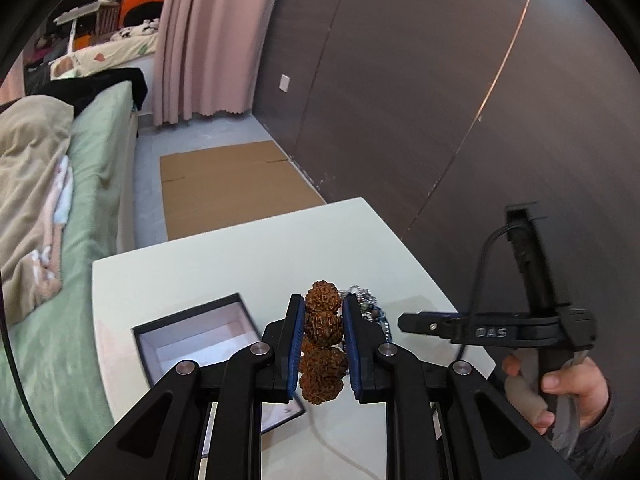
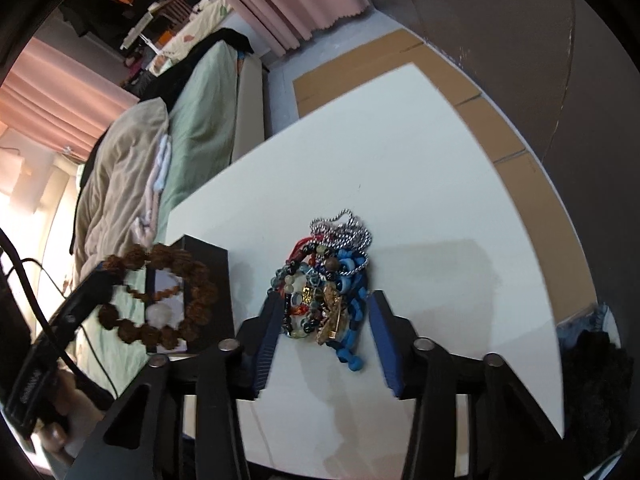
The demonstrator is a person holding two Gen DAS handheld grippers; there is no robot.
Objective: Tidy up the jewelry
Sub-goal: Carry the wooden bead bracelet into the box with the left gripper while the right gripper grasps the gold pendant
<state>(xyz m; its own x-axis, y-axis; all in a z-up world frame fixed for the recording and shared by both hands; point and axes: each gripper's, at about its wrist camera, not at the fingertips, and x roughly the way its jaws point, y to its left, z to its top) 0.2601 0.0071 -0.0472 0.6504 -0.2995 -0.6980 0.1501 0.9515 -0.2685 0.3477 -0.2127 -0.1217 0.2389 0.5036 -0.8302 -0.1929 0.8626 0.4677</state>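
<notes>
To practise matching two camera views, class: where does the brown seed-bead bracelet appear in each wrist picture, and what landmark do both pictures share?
Left wrist view: the brown seed-bead bracelet sits at bottom centre, clamped between the left gripper jaws.
Right wrist view: it hangs at lower left, over the black box, held at its left edge by the left gripper.
Shared landmark: the black box on the white table.

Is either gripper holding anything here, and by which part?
Left gripper pinches the brown-bead bracelet across a few beads. Right gripper straddles the jewelry pile, gripping nothing.
</notes>
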